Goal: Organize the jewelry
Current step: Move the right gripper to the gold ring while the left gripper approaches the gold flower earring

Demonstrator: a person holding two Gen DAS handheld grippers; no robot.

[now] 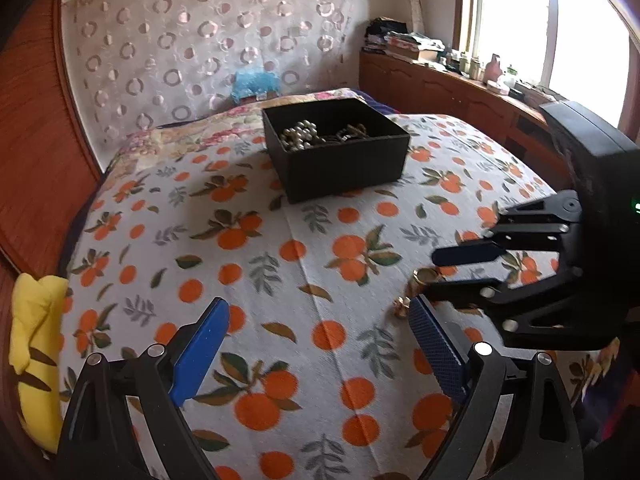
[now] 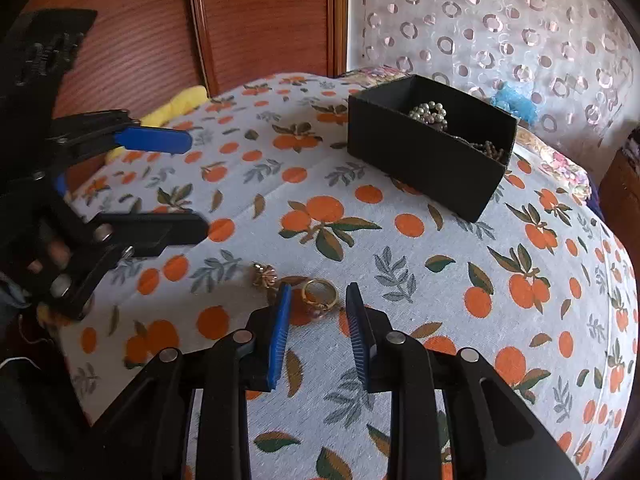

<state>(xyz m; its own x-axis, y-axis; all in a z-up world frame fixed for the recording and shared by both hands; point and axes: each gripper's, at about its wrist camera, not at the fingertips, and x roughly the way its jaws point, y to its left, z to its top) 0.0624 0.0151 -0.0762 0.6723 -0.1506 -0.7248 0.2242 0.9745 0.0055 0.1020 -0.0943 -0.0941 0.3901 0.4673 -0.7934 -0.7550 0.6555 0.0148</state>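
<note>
Left wrist view
Left hand-held gripper (image 1: 316,344): jaws stand wide apart over the orange-print bedspread (image 1: 248,280), nothing between them; it seems kept free as the spare hand.
Right hand-held gripper (image 1: 430,276): reaches in from the right, tips low over the gold pieces, likely lining up a pick.
Black box (image 1: 340,160): sits farther up the bed, open-topped, pearl beads (image 1: 300,138) and darker chains already inside; presumably the place for collected jewelry.
Hard to make out: the gold ring (image 1: 424,276) is half covered by the right gripper's finger; the small gold piece (image 1: 401,305) is blurred.

Right wrist view
Right hand-held gripper (image 2: 318,312): jaws partly open and gripping nothing; the gold ring (image 2: 318,294) lies on the bedspread (image 2: 420,280) between the tips, its pads not touching it.
Gold flower-shaped piece (image 2: 265,275): just beside the ring, outside the jaws.
Black box (image 2: 430,148): well apart from the ring, beads (image 2: 430,112) visible.
Left hand-held gripper (image 2: 192,184): at the left, wide open, empty.
Cut off: box floor hidden by its near wall; the person's fingers barely show behind the left gripper.
</note>
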